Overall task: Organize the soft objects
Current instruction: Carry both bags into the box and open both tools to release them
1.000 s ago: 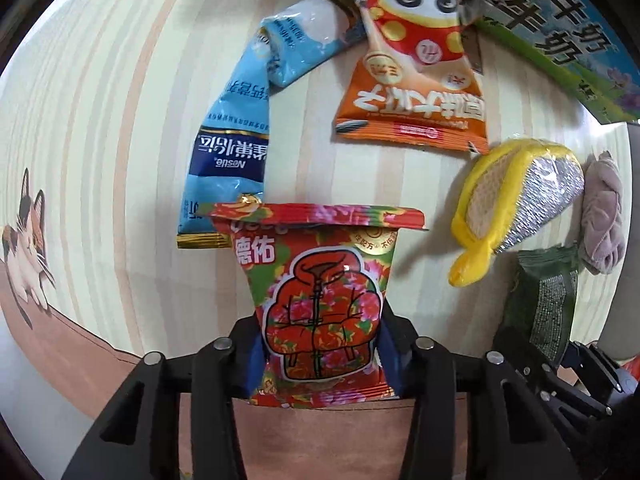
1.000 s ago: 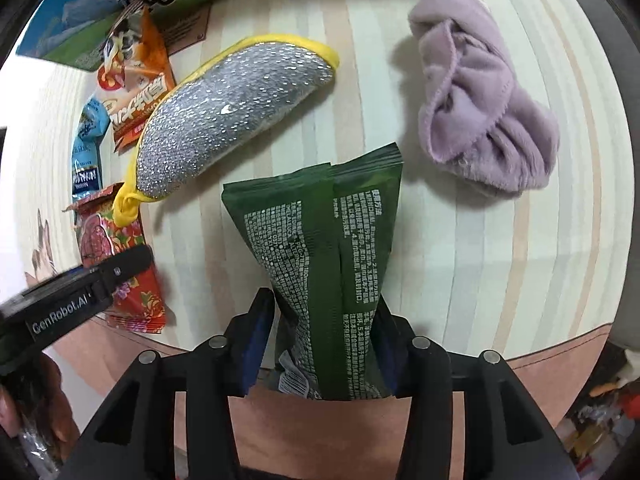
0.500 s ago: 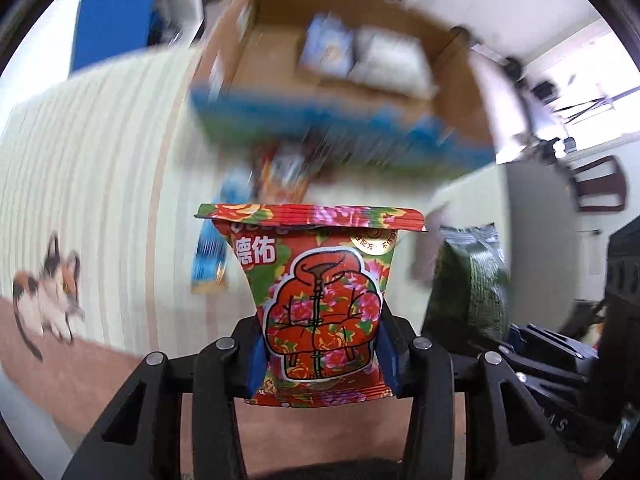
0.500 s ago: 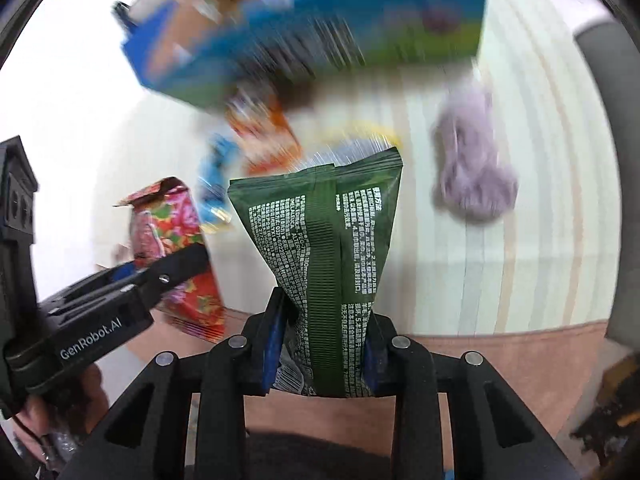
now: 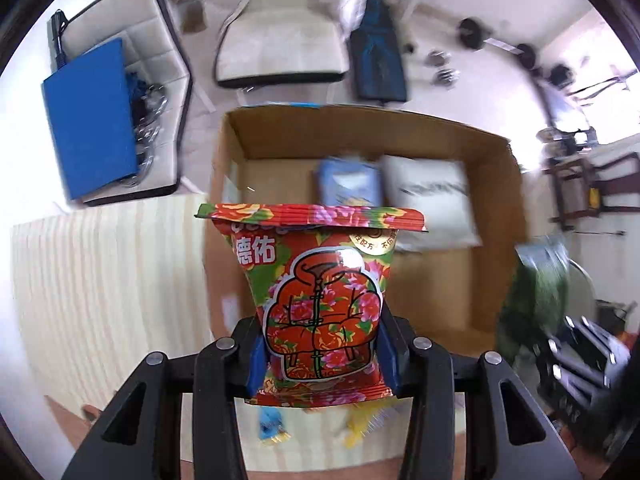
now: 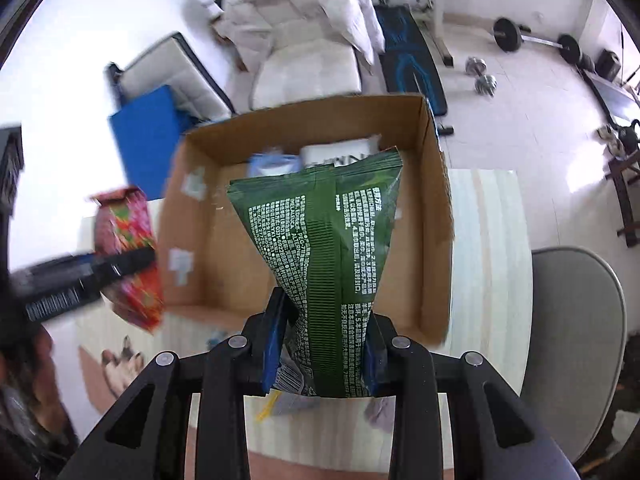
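The left gripper (image 5: 322, 354) was clamped on the lower part of a red floral snack packet (image 5: 320, 292), which stood upright between the blue-padded fingers with its crimped top edge uppermost. The gripper was raised above the striped table (image 5: 100, 280) and faced an open cardboard box (image 5: 496, 216); the packet was at the box's near-left wall, not inside it. The right gripper (image 6: 324, 354) was likewise closed around the bottom of a green packet (image 6: 324, 248), printed with white text and held upright, its top edge in front of the box opening (image 6: 436, 208). Seen from the right wrist, the left gripper (image 6: 132, 258) and its red packet (image 6: 128, 256) were to the left of the box, blurred. From the left wrist, the green packet (image 5: 536, 292) appeared at the right, beside the box's right wall, also blurred.

Inside the box lay a light blue packet (image 5: 348, 184) and a white pillow-like pack (image 5: 432, 204), side by side against the far wall.

The table bore a pale striped cloth with a cat motif (image 6: 120, 364) near its brown edge. Small items under both grippers were too blurred to identify. A grey chair (image 6: 576, 344) stood at the right of the table. Beyond the box were a white cushioned seat (image 5: 280, 48), a blue board (image 5: 92, 116), a dark exercise bench (image 6: 412, 60) and a barbell (image 6: 536, 40) on a light tiled floor.
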A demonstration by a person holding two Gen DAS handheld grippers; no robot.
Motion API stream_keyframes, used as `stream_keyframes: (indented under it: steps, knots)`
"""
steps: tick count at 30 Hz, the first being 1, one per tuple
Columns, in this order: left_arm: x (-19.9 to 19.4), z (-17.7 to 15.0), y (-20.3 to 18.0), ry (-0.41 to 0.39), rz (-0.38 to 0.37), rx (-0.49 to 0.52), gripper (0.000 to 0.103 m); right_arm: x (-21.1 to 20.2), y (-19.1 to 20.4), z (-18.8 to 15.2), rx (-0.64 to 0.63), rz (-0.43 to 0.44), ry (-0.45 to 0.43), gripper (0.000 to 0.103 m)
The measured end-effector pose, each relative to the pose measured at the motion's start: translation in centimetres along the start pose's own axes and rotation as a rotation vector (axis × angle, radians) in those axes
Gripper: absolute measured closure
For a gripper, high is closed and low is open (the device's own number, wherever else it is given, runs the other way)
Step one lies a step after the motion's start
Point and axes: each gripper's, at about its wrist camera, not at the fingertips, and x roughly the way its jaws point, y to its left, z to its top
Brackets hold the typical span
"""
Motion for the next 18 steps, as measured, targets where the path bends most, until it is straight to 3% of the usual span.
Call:
stream_keyframes:
  steps: [3, 7, 13, 18]
  knots:
    - [3.3, 3.5, 0.5, 0.043, 0.073, 0.01, 0.062, 3.7, -0.9, 1.7, 0.017, -0.04, 0.07, 0.069]
    - [7.0, 6.7, 0.5, 0.096, 0.11, 0.009, 0.062, 8.4, -2.2, 2.9, 0.051, -0.057, 0.141, 0.069]
    - [10.7, 8.9, 0.0, 0.164, 0.158, 0.029, 0.061, 12.2, -3.2, 2.6, 0.072, -0.058, 0.204, 0.069]
    - [13.0, 9.6, 0.4, 0.24, 0.145, 0.0, 0.06, 13.9, -3.3, 2.6, 0.066, -0.077, 0.244, 0.069]
